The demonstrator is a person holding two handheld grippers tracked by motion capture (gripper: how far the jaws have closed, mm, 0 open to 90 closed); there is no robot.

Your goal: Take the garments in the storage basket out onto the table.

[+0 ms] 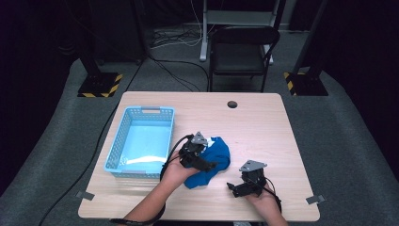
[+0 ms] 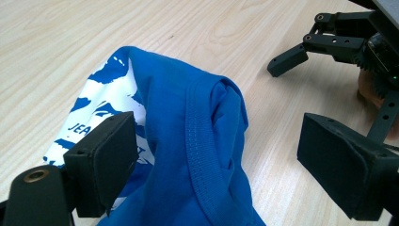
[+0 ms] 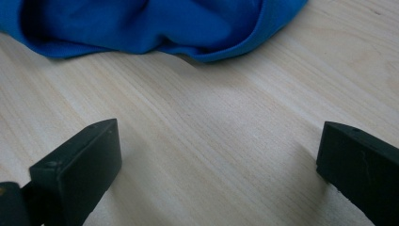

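High view: left claw (image 1: 207,165) wide open over blue shirt (image 1: 211,161), right claw (image 1: 234,187) open and empty on table (image 1: 254,127).
Left's pads straddle the crumpled shirt without pressing; a grab could catch one loose fold and drag the rest, or snag the collar seam. Right sits just short of the shirt's edge. Shirt lies mid-table, right of the blue basket (image 1: 123,131). Print partly hidden in folds, lettering cut off.

Bare table (image 1: 263,127) right of shirt (image 1: 217,157); basket (image 1: 141,141) left.
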